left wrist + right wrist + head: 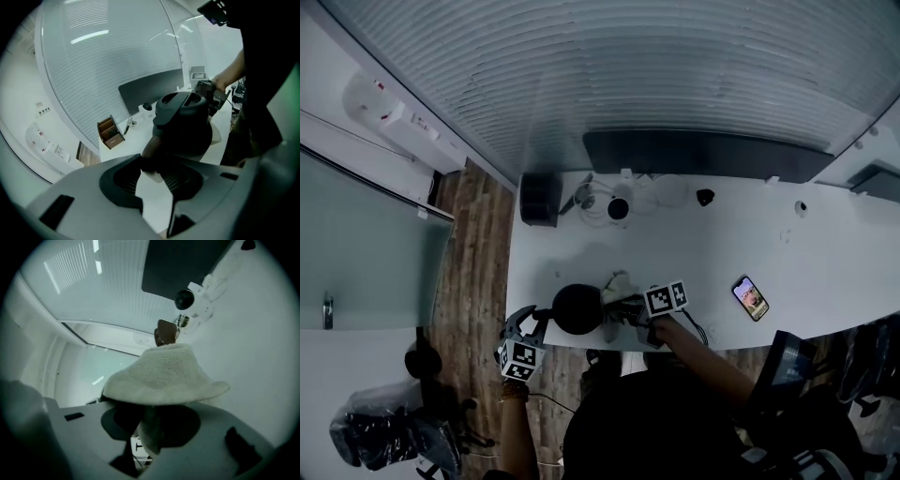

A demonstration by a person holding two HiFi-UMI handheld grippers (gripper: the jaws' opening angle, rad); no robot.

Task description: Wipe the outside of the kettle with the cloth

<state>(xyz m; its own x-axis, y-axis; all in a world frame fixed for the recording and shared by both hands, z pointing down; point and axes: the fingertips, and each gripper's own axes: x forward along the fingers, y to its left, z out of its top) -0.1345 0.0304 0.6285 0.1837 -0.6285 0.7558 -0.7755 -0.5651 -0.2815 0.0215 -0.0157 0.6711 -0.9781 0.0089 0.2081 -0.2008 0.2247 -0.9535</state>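
A black kettle (pixel 577 309) stands near the front edge of the white table (pixel 712 244). My left gripper (pixel 539 322) comes in from the left. In the left gripper view its jaws (pixel 152 164) are closed on the kettle's dark handle, with the kettle body (pixel 183 126) just beyond. A pale fluffy cloth (pixel 619 284) lies against the kettle's right side. My right gripper (pixel 623 309) is shut on it. In the right gripper view the cloth (pixel 164 376) fans out above the jaws (pixel 152 427) and hides the kettle.
A phone (pixel 750 297) lies on the table to the right. At the back stand a dark organiser box (pixel 540 198), a small white device with a black round head (pixel 618 208) and a long dark panel (pixel 703 153). The person's body is close to the table's front edge.
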